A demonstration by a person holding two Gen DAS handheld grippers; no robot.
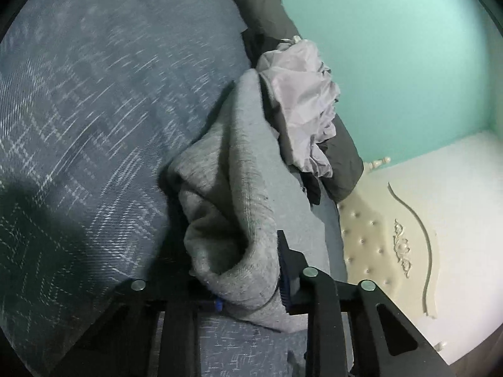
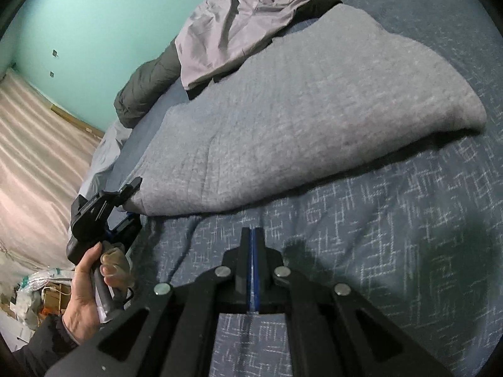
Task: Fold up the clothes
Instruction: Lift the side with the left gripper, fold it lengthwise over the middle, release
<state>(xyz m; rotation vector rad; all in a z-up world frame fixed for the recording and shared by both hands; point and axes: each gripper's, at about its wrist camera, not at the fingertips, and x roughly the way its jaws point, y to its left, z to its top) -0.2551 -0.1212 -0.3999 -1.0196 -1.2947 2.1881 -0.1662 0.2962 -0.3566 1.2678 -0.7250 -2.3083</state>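
No brand, label or writing can be read on anything in either view. Your left gripper (image 1: 251,279) has its fingers clamped on a bunched edge of the grey sweater (image 1: 232,194), with the knit bulging up between the blue pads; from the right wrist view you can see that same gripper (image 2: 127,201) gripping the sweater's near corner at the side of the bed, with your left hand (image 2: 91,286) wrapped round its handle. The sweater (image 2: 301,119) itself lies spread in a broad folded slab across the blue patterned bedspread (image 2: 393,238). Your right gripper (image 2: 251,238) has its fingers pressed together with nothing between them, hovering over bare bedspread just short of the sweater's near edge. Behind the sweater a crumpled lilac garment (image 2: 232,22) lies partly on a dark grey padded jacket (image 2: 147,84), both touching or just beside the sweater's far end. A turquoise wall (image 2: 94,15) stands beyond, a cream tufted headboard (image 1: 383,245) shows in the left view, and cluttered bags (image 2: 41,292) sit on the floor beside the bed.
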